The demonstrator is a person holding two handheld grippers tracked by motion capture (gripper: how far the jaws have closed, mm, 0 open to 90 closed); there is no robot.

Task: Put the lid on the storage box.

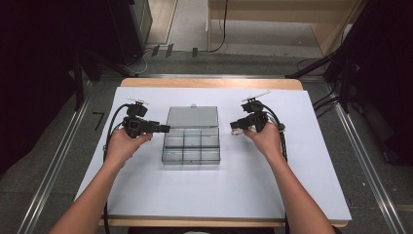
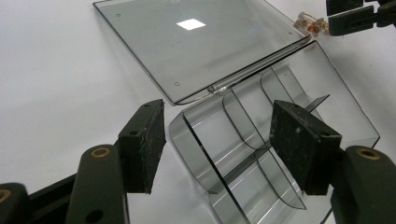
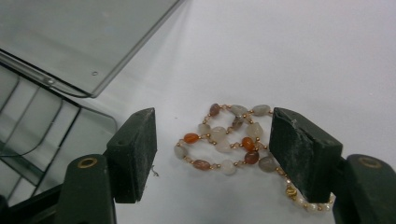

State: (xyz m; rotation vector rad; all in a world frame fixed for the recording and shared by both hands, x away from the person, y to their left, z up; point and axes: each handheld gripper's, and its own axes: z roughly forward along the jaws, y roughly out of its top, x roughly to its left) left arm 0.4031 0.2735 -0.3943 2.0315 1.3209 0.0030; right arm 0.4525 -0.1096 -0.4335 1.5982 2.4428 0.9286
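Note:
A clear plastic compartment box (image 1: pixel 191 146) lies mid-table with its lid (image 1: pixel 192 117) folded flat behind it. My left gripper (image 1: pixel 164 128) is open at the box's left edge. In the left gripper view its jaws (image 2: pixel 219 140) frame the box's near corner (image 2: pixel 210 154) without the pads pressing on it. A string of orange, white and grey beads (image 3: pixel 224 144) lies on the white sheet just right of the box. My right gripper (image 3: pixel 212 154) is open low over it, the beads between the pads and the right pad (image 3: pixel 299 149) close beside them. In the high view the right gripper (image 1: pixel 235 127) is at the beads (image 1: pixel 235 132).
The white sheet (image 1: pixel 243 185) covers a wooden table whose front and back edges show. The box's compartments (image 2: pixel 243 135) hold nothing that I can see. Dark stands and cables surround the table on the floor. Both forearms come in from the bottom.

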